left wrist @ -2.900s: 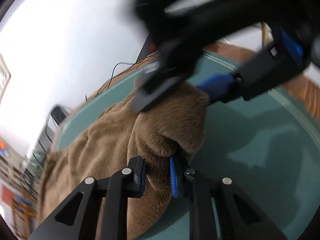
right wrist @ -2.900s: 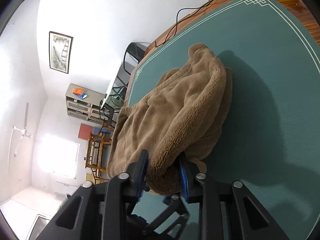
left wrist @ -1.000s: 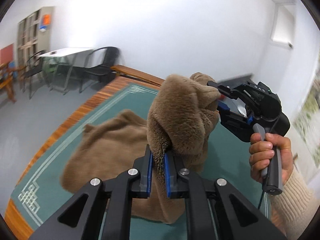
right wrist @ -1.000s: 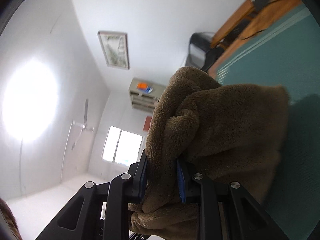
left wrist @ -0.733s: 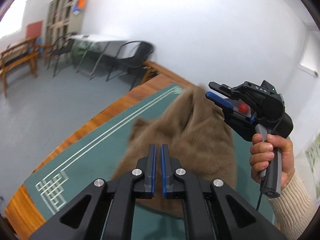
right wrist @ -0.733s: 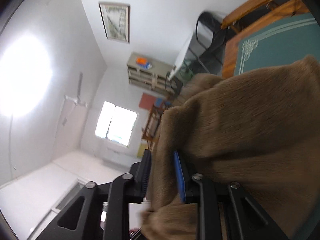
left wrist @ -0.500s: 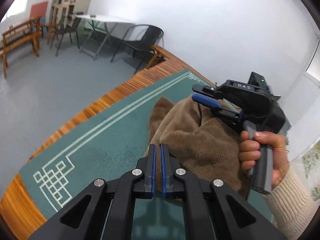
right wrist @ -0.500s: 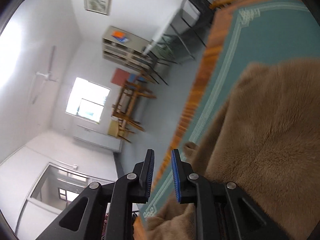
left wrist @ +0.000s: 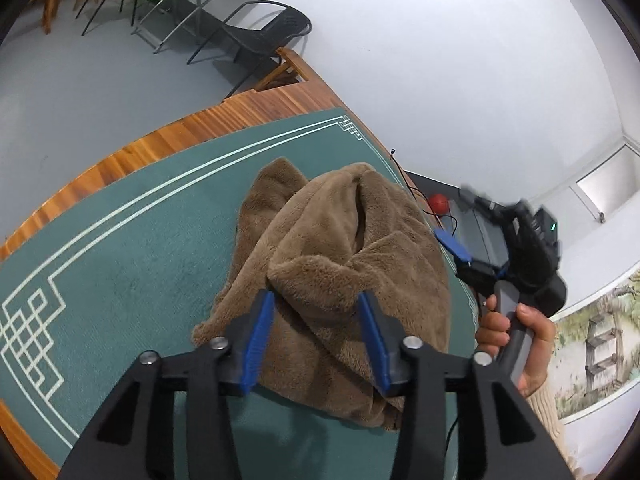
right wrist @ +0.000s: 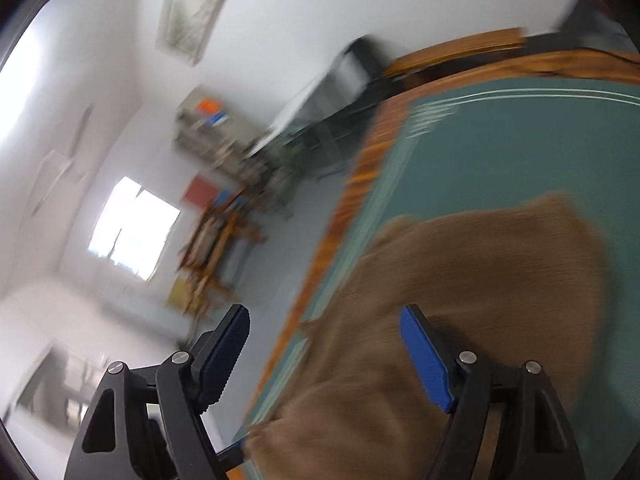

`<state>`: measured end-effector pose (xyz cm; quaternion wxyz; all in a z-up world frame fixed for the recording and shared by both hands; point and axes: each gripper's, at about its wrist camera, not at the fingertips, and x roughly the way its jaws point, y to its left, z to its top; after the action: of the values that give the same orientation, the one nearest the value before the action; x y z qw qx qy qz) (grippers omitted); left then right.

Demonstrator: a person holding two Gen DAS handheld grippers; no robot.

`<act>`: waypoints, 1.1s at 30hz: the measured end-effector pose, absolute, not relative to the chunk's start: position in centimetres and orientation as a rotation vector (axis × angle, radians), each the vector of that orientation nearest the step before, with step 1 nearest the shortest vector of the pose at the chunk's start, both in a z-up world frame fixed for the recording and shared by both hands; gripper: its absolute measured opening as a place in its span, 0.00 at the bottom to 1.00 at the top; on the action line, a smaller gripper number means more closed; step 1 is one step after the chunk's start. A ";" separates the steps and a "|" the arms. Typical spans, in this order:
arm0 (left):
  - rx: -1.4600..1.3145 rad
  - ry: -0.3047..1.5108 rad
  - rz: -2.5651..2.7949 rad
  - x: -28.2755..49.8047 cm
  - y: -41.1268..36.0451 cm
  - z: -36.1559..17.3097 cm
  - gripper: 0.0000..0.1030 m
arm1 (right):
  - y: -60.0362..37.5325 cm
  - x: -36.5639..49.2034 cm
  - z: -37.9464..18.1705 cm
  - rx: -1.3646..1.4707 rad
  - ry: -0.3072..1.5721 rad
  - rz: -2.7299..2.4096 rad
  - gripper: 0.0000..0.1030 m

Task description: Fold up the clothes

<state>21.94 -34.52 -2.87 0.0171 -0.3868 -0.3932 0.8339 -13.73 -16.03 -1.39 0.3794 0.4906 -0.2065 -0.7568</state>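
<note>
With the fleece heaped on the mat, long axis running away from me, my left gripper has just spread its jaws around the near fold, nearer than my right gripper, also just opened, empty.

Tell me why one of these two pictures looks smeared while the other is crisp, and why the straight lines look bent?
Right wrist view: motion blur streaks the room and the brown fleece garment, while the right gripper, jaws open, stays sharp because it travels with the camera. Left wrist view: mostly crisp, the garment clear, evenly lit. Both: the fisheye lens bows the green mat border, and the corners go dark.
</note>
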 end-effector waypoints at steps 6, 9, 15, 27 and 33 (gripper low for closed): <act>-1.242 -1.342 2.490 20.5 -34.4 -4.7 0.66 | -10.3 -15.4 -4.7 1.408 -0.649 -2.115 0.77; -1.253 -1.322 2.460 18.4 -33.7 -4.9 0.66 | -9.1 -15.4 -5.7 1.454 -0.665 -2.117 0.77; -1.272 -1.283 2.455 15.8 -32.7 -4.7 0.25 | -10.5 -15.7 -6.4 1.446 -0.624 -2.128 0.77; -1.184 -1.231 2.656 23.6 -34.5 -3.4 0.19 | -19.4 -11.1 -0.2 1.087 -0.137 -2.153 0.77; -1.276 -1.192 2.691 24.1 -34.7 -6.0 0.23 | -24.7 -7.3 -3.4 1.078 0.280 -2.106 0.95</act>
<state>24.06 -34.74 -6.01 -0.0334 -0.3976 -0.3713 0.8384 -7.29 -24.74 -3.35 0.3707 0.4203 0.1090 -0.8210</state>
